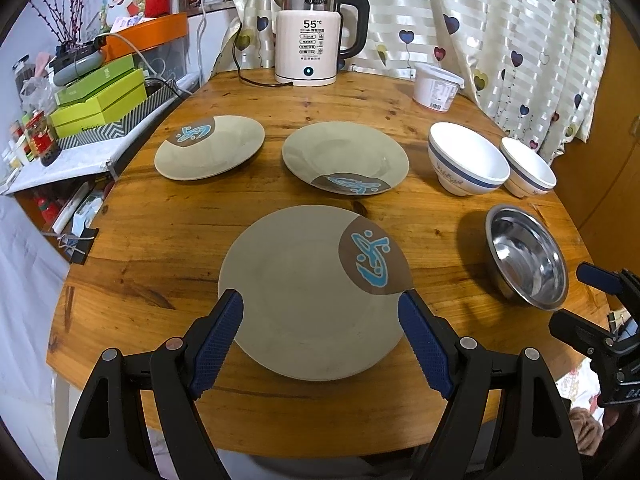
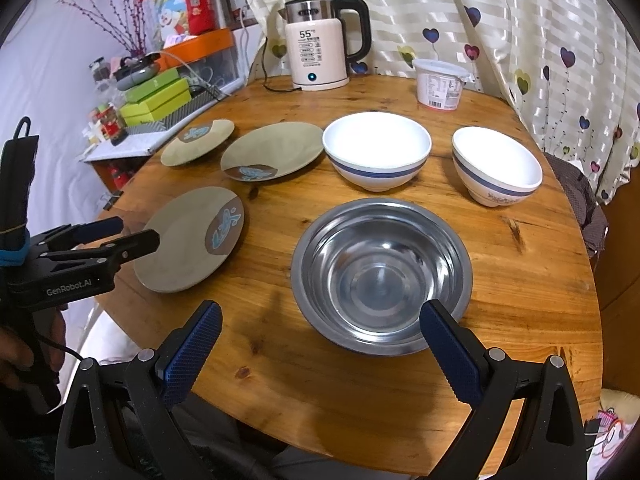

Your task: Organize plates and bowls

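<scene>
Straight ahead of my left hand-held gripper (image 1: 320, 312) lies the nearest fish-patterned plate (image 1: 304, 292), flat on the worktop (image 1: 160, 240), its near rim between my wide-spread fingers. My right hand-held gripper (image 2: 320, 328), equally wide, faces the steel bowl (image 2: 380, 272) instead.

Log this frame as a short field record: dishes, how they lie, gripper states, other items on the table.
plates: three, all separate, none stacked; nearest plate lies between the open fingers of the left gripper
bowls: steel bowl in front of the right gripper; two white bowls behind it, apart
grippers: both open, holding nothing
table: round wooden table
other: kettle, white tub
</scene>
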`<state>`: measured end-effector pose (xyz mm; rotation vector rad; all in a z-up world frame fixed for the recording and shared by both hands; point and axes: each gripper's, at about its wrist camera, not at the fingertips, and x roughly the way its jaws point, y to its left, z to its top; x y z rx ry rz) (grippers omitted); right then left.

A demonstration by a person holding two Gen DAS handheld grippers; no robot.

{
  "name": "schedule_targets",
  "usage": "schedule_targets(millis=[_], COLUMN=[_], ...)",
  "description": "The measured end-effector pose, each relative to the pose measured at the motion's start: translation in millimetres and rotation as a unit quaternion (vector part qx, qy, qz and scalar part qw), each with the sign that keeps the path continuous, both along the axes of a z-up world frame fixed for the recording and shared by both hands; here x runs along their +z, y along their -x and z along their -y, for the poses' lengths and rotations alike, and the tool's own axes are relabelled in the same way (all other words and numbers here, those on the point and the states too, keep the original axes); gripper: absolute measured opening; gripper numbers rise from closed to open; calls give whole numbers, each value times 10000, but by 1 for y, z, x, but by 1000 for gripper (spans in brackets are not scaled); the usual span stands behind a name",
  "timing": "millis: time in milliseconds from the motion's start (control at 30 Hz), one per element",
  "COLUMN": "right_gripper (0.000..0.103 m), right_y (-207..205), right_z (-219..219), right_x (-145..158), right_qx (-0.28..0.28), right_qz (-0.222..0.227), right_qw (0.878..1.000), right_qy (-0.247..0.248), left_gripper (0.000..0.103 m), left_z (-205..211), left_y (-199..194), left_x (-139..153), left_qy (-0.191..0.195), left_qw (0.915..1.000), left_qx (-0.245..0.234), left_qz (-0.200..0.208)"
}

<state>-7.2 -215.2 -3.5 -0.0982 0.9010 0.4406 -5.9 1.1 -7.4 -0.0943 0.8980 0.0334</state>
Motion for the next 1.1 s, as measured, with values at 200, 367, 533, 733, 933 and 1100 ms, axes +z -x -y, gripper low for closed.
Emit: schedule_targets(millis=[200,367,533,733,933,1100], right_gripper=[100,100,100,100,100,100], right_y=[0,-1,-2,-2,-3,-3], right_z=[0,0,-1,-3,-4,-5], right_x=[0,0,-1,-2,-2,-2], right_qx=[-1,-14,-27,-3,8,5], right_qz=[0,-15,-59,-90,-124,-126], right_qw=[10000,10000,10000,10000,9999,9999], right_qy=[-1,-5,-1,10,19,19], left_gripper=[80,80,80,80,80,80], left_z=[1,1,0,0,0,0], left_y=[1,0,-1,-1,-1,-1], left_x=[-1,-1,-2,-2,-2,-3], left_qy=[18,32,72,89,74,82], left_qw=[10000,10000,9999,9999,9999,9999], left_qx=[12,5,-9,-25,-17,-5], left_qz=[-37,-61,-76,-80,-79,-88])
